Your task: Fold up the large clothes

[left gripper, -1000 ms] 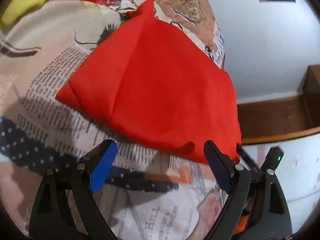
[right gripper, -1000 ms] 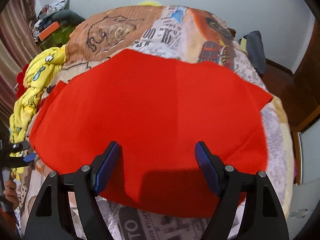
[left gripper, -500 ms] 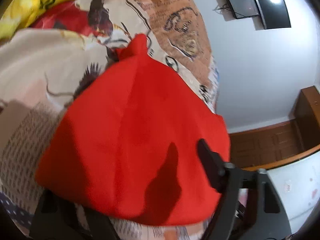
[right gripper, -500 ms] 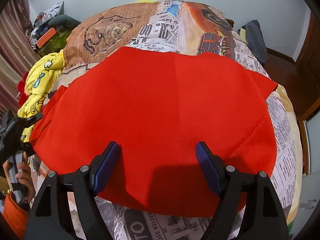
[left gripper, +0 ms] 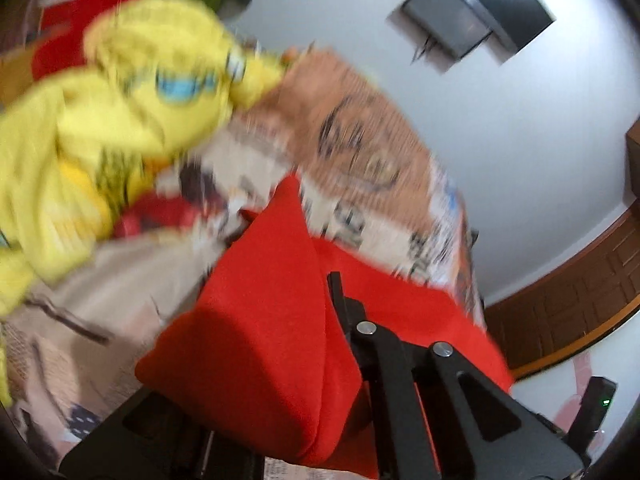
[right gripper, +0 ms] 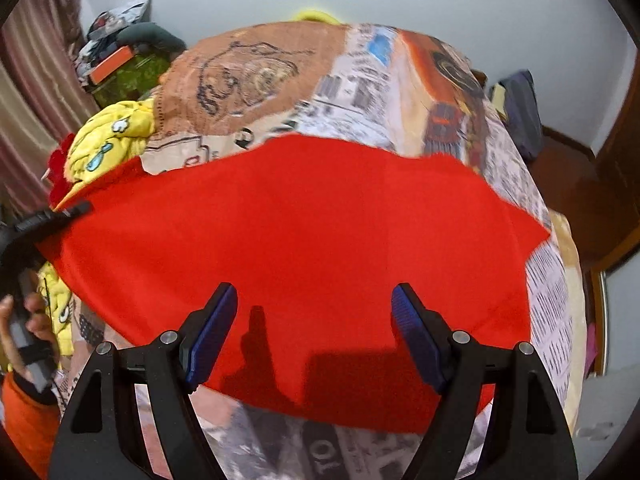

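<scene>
A large red garment [right gripper: 304, 240] lies spread over a bed with a newspaper-print cover [right gripper: 360, 80]. My left gripper [left gripper: 326, 292] is shut on the garment's left edge. The red cloth [left gripper: 260, 340] drapes over it in a raised fold and hides one finger. In the right wrist view the same gripper [right gripper: 52, 216] shows at the garment's left edge, held by a hand [right gripper: 24, 320] in an orange sleeve. My right gripper [right gripper: 314, 312] hangs open just above the garment's near edge, with nothing between its blue pads [right gripper: 212, 332].
A crumpled yellow printed garment [left gripper: 120, 120] lies on the bed's left side, also seen from the right wrist as yellow cloth [right gripper: 112, 136]. Clutter [right gripper: 120, 60] is piled at the back left. Dark clothing [right gripper: 520, 108] sits at the far right beside wooden furniture. A screen [left gripper: 480, 12] hangs on the wall.
My left gripper slid onto the garment's edge, closed on it and rose, lifting a fold; its view tilted up. My right gripper stayed open and lifted slightly.
</scene>
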The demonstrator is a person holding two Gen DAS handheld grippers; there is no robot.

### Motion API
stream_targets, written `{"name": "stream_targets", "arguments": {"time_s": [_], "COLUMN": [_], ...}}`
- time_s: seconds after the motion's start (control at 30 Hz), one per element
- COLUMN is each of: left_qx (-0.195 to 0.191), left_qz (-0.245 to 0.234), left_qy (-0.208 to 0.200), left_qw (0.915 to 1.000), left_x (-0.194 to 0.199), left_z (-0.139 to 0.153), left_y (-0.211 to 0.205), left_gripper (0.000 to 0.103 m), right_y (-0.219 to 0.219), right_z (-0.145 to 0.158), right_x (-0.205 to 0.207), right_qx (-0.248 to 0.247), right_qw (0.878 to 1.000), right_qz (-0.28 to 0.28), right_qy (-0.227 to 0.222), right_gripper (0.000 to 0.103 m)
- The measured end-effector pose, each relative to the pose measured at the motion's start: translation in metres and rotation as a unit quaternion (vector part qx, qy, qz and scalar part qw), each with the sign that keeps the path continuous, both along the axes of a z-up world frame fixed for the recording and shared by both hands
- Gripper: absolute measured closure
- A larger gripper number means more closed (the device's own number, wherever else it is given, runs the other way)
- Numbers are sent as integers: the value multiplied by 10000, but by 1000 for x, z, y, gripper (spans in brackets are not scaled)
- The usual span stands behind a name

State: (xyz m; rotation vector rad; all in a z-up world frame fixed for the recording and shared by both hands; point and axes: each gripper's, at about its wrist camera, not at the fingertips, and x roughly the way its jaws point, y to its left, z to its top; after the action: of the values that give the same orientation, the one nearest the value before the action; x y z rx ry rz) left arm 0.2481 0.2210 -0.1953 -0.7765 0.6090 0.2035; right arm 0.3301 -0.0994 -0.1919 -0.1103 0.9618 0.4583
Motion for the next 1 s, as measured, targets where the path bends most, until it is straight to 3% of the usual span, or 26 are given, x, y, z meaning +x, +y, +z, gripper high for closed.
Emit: {"name": "stream_targets", "arguments": {"time_s": [0.1,0.2,0.37,0.5,0.67,0.83,1.0], "left_qx": [566,915,1643,1950,1934,1816,2083], "left_qz": [140,110,21,-340,-791,-1363,-2195], "left_qy": [-279,-288,-137,-143,-359,-581,-649], "left_qw": [9979,9953,9863,9801,9773,9721,9509], "left_x": [-11,-13,-21,-14,3,31,56], "left_z": [39,60,75,79,93,114,114], "left_y": [-1,-4,-22,-51,-88,-140,-225], "left_gripper": [98,98,98,98,98,98,98], "right_y": [25,57,104,115,87,16,-64], "right_z": [1,-5,-30,-43,-28,-1,6], "right_x": [-1,-3,-17,-24,-15,-25,-37], "right_qx": [85,55,-285,-520,-70,94,3], "right_qw": [9998,9986,9921,9902,9920,9987,9993], "right_qz": [191,498,1179,1288,1138,499,-348], "right_qy": [43,144,321,156,537,91,-126], "right_gripper": [26,26,26,25,25,25,25]}}
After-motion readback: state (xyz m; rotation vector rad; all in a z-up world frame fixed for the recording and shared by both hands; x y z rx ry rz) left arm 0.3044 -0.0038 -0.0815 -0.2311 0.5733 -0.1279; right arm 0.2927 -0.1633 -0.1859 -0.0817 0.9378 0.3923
